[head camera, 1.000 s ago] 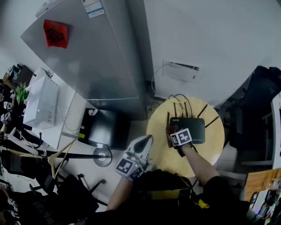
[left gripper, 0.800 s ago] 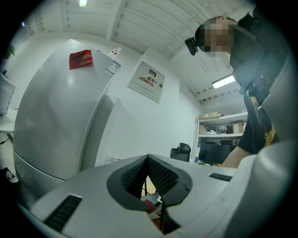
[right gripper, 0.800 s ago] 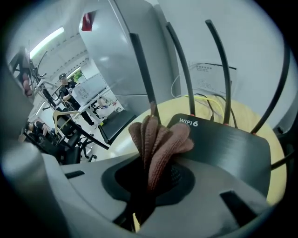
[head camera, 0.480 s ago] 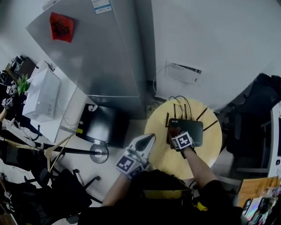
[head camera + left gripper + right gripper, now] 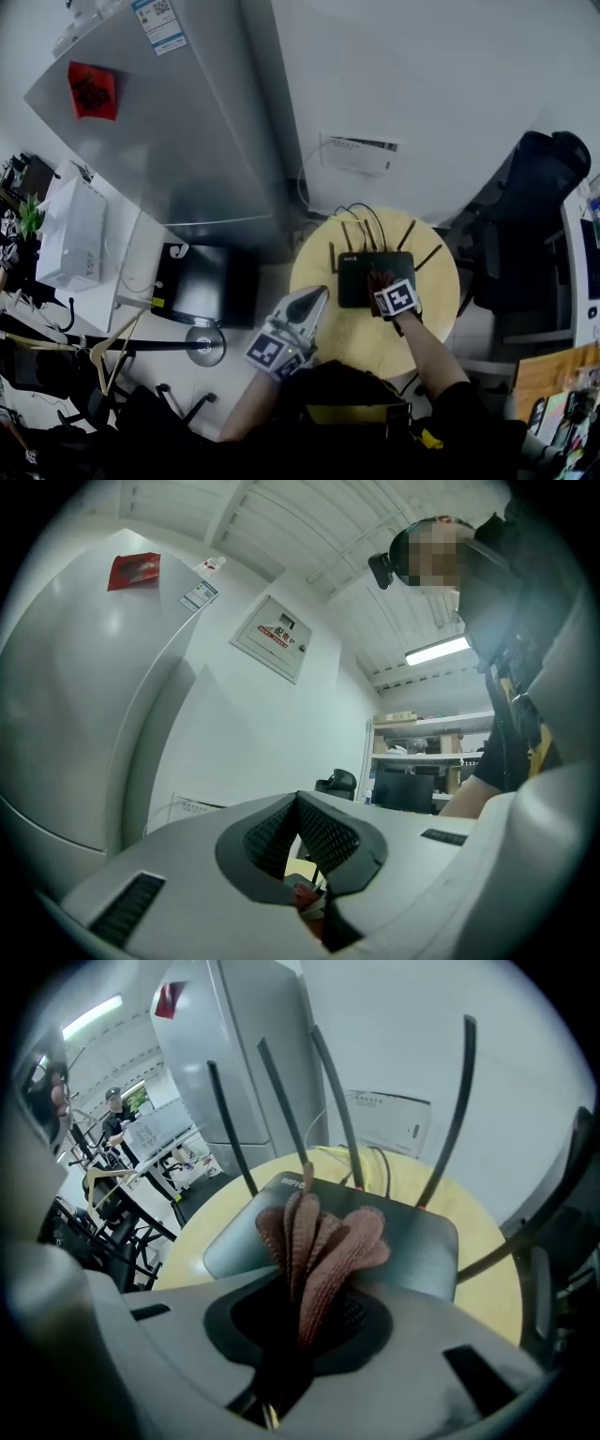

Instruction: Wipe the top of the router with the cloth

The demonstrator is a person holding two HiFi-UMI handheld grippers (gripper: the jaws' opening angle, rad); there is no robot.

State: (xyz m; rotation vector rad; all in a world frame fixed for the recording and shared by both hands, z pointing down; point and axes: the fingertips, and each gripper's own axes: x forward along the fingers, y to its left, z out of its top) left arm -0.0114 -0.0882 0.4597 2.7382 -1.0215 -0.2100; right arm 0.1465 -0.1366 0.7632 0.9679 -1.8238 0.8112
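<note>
Both forearms reach forward from the bottom edge of the head view, where the person's body is cut off. The left gripper [image 5: 315, 298] is raised at the left rim of the round yellow table [image 5: 328, 323], jaws pressed together on nothing. The right arm stretches over the table; the right gripper [image 5: 302, 1314] pinches a bunched brown cloth [image 5: 319, 1237], which lies on the top of the black router [image 5: 417, 1246], near its middle. Cloth and gripper hide part of that top. Thin antennas [image 5: 454, 1101] stand behind, toward the wall.

Tall grey cabinet [image 5: 178, 122], perhaps a refrigerator, against a white wall [image 5: 431, 75]; round yellow table [image 5: 361, 328], black office chair [image 5: 530, 187] alongside.
</note>
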